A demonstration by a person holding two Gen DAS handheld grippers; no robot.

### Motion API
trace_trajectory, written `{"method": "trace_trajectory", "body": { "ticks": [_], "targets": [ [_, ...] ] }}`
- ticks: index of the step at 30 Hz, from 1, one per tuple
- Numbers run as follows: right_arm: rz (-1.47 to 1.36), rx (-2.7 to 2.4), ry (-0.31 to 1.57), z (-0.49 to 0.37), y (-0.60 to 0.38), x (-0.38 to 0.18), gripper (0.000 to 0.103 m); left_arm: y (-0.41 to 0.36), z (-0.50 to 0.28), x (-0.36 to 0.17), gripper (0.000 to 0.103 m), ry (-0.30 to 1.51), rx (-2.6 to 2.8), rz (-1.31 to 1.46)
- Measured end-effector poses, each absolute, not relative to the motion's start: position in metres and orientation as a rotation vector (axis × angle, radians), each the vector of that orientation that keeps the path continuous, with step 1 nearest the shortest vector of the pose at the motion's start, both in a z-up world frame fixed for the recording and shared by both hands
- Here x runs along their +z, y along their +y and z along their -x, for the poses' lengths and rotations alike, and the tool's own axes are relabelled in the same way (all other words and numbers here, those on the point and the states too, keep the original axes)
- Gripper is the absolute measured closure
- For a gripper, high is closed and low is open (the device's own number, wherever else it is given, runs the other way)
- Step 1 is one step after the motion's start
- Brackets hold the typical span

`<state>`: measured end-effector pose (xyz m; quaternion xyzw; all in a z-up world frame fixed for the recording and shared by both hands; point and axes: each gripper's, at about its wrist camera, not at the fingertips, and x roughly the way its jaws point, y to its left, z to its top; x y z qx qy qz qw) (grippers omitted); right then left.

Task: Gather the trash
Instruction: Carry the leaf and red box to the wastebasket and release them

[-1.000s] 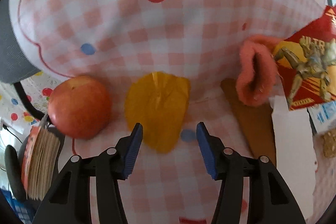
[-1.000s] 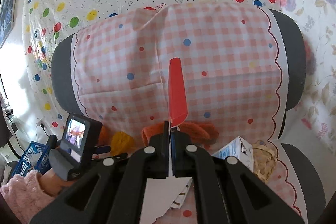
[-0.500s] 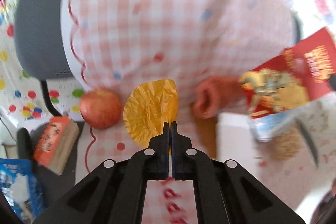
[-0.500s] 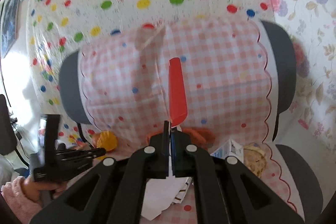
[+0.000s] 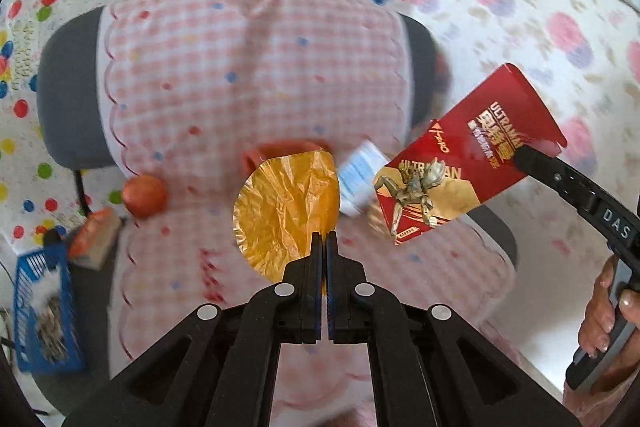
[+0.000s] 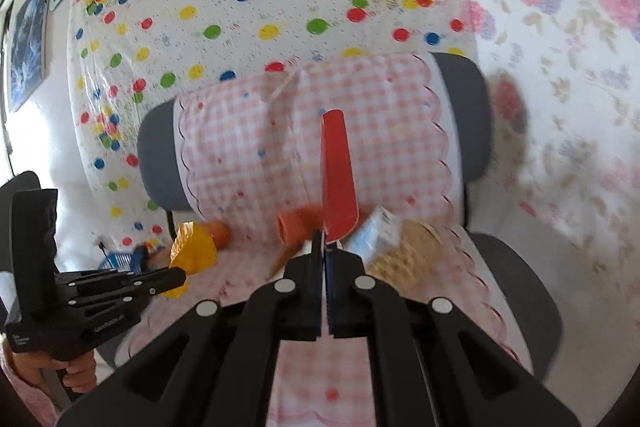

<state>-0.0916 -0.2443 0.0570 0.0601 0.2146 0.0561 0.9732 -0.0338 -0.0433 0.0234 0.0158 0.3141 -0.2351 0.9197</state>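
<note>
while left claw (image 5: 323,247) pinches crinkled yellow wrapper (image 5: 288,209), right claw (image 6: 325,247) grips flat glossy red packet (image 6: 338,173).

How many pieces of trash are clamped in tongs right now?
2. The yellow wrapper is pinched in the left tongs, lifted above the checked cloth. The red card packet is pinched in the right tongs. Neither pair appears to hold more.

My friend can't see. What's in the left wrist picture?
The left gripper pinches a crinkly yellow wrapper, lifted over a chair draped in pink checked cloth. At right, the right gripper holds a red packet. An apple sits on the cloth.
</note>
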Motion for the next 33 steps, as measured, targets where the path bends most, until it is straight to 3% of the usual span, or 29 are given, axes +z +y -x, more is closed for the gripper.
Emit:
{"method": "trace_trajectory", "body": {
  "ticks": [19,33],
  "targets": [
    [-0.177,-0.237,0.536,0.26,-0.319,0.0,0.101,-0.146,0.145,-0.038,0.101,0.73,-0.837,-0.121],
    [-0.236,-0.326,0.651,0.302,-0.355,-0.051,0.101,-0.224,0.181,-0.091,0.1,0.834,-0.996,-0.229]
  ]
}}
